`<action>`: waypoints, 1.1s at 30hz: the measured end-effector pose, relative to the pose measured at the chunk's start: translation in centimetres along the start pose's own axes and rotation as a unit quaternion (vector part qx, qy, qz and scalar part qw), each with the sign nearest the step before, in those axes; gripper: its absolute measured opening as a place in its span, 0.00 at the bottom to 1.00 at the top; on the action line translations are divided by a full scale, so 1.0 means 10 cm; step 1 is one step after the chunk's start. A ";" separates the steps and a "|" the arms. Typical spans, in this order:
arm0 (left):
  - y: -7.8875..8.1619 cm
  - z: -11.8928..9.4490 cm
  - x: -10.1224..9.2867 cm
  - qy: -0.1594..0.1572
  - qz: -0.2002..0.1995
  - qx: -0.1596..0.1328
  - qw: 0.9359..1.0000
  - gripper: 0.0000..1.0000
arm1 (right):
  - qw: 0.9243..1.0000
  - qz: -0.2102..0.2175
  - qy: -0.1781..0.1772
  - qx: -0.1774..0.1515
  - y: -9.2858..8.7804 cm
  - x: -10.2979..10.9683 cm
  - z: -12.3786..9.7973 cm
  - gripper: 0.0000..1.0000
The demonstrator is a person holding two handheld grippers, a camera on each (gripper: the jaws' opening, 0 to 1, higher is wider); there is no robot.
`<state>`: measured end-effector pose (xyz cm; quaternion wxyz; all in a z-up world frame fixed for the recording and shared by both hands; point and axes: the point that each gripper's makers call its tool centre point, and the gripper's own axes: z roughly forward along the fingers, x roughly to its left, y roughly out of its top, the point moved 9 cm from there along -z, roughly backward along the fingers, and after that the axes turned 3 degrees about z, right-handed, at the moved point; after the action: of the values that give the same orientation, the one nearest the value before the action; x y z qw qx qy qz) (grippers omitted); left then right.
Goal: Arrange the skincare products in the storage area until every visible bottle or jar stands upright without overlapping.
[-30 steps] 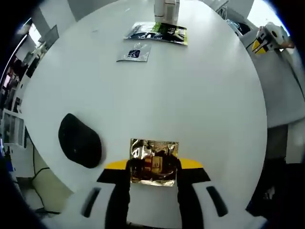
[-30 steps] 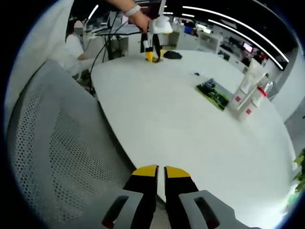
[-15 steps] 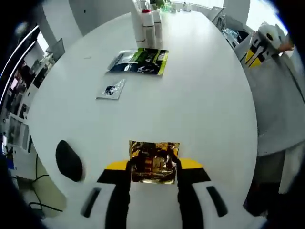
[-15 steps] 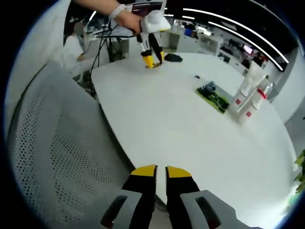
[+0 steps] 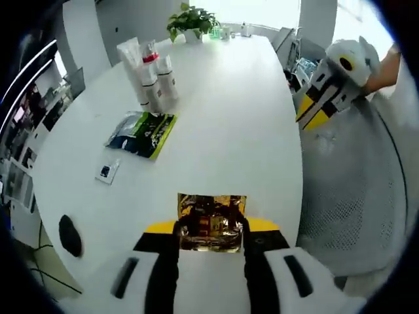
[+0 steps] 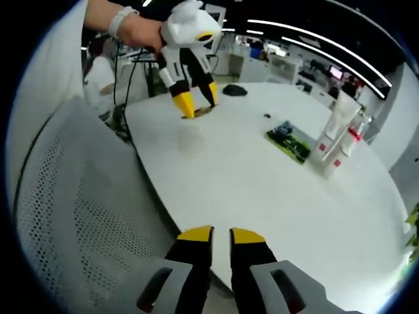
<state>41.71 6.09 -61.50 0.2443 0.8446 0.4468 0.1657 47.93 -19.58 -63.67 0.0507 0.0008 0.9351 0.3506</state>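
Note:
My left gripper [image 5: 211, 226] is shut on a crumpled gold foil sachet [image 5: 211, 221], held above the near part of the white round table [image 5: 236, 131]. In the right gripper view the left gripper [image 6: 196, 104] hangs over the table's far edge in a person's hand, the gold sachet [image 6: 203, 112] at its tips. White skincare tubes and a red-capped bottle [image 5: 150, 78] stand upright together at the far left, and the tubes [image 6: 334, 140] are at right in the right gripper view. My right gripper [image 6: 220, 235] is shut and empty, off the table's edge; the right gripper [image 5: 322, 104] is also at upper right.
A green-black sachet [image 5: 141, 134] and a small grey sachet [image 5: 107, 171] lie flat beside the tubes. A black mouse [image 5: 69, 235] rests near the table's left edge. A grey mesh chair [image 6: 78, 216] stands under my right gripper. A potted plant [image 5: 191, 19] is at the far end.
My left gripper has risen and swung with the gold sachet, so the tubes now show in its view. It has come closer to the right gripper, which barely moved.

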 end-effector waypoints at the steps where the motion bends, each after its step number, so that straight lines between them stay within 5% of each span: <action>1: 0.03 -0.02 -0.04 0.003 0.000 -0.004 1.000 0.33 | 1.000 0.000 0.001 -0.002 0.01 0.00 -0.01 0.09; 9: 0.17 -0.09 -0.39 0.000 0.000 -0.031 1.000 0.33 | 0.997 0.060 0.012 -0.055 0.16 -0.06 -0.12 0.12; 13: 0.25 -0.10 -0.51 -0.002 0.003 -0.042 0.999 0.33 | 0.972 0.198 0.056 -0.115 0.37 -0.07 -0.14 0.23; 15: 0.27 -0.09 -0.54 -0.002 0.008 -0.043 0.999 0.33 | 0.945 0.279 0.106 -0.135 0.48 -0.04 -0.12 0.32; 18: 0.30 -0.07 -0.63 -0.007 0.020 -0.044 0.999 0.33 | 0.891 0.389 0.154 -0.176 0.60 -0.04 -0.11 0.44; 20: 0.29 -0.05 -0.69 -0.015 0.024 -0.043 0.999 0.33 | 0.839 0.465 0.205 -0.193 0.66 -0.03 -0.11 0.41; 22: 0.28 -0.02 -0.76 -0.021 0.043 -0.032 0.998 0.33 | 0.822 0.485 0.219 -0.201 0.68 -0.02 -0.10 0.39; 23: 0.29 -0.02 -0.81 -0.025 0.050 -0.031 0.998 0.33 | 0.820 0.490 0.218 -0.199 0.68 -0.02 -0.08 0.39; 28: 0.35 -0.02 -0.92 -0.030 0.061 -0.038 0.997 0.33 | 0.836 0.480 0.212 -0.160 0.63 0.04 -0.04 0.36; 33: 0.43 -0.03 -0.99 -0.031 0.087 -0.045 0.995 0.33 | 0.839 0.476 0.216 -0.149 0.65 0.06 0.00 0.32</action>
<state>39.05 -4.14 -59.48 0.2805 0.8731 0.3560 0.1797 47.15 -14.67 -59.44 -0.3263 0.3630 0.7431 0.4578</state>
